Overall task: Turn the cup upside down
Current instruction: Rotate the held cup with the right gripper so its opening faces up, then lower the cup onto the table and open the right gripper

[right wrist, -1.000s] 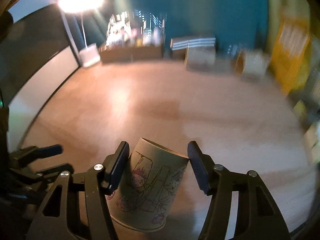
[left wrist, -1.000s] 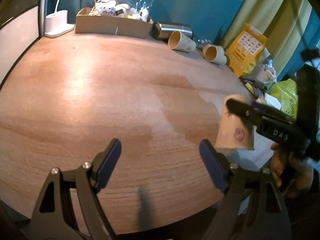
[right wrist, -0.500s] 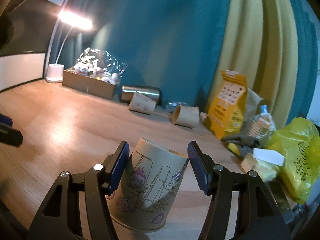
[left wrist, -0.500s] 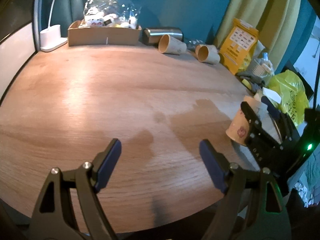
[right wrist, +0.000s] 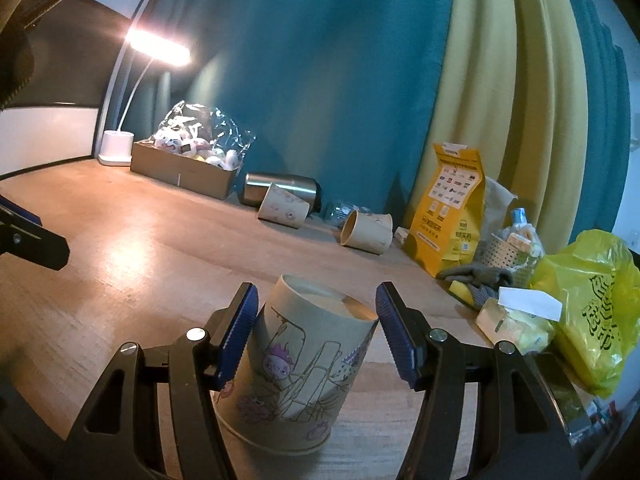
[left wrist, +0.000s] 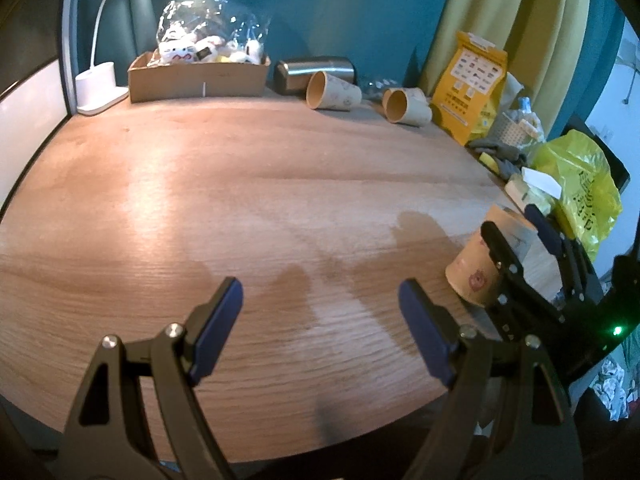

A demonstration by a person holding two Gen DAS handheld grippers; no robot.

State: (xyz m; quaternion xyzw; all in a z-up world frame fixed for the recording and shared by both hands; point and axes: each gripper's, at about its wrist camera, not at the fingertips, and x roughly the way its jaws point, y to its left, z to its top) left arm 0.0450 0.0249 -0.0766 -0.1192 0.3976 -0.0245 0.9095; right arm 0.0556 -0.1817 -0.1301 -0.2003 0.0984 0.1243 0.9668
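A printed paper cup (right wrist: 298, 372) stands upside down on the wooden table (left wrist: 240, 200), wide rim down and base up. My right gripper (right wrist: 316, 328) straddles it; the left pad (right wrist: 236, 334) is at the cup wall, the right pad (right wrist: 396, 334) stands slightly off it, so the jaws look open. The cup also shows in the left wrist view (left wrist: 486, 258) at the table's right edge, between the right gripper's fingers (left wrist: 504, 256). My left gripper (left wrist: 320, 336) is open and empty, low over the table's front.
Two more paper cups (left wrist: 332, 90) (left wrist: 406, 106) lie on their sides at the back, beside a steel flask (left wrist: 316, 72). A cardboard box (left wrist: 198, 76), lamp base (left wrist: 98, 86), yellow packet (left wrist: 472, 84) and yellow bag (left wrist: 580, 188) line the back and right.
The right gripper has brought the inverted cup down onto the table near the right edge, and its jaws have widened slightly. The left gripper has stayed open, tilting up slightly.
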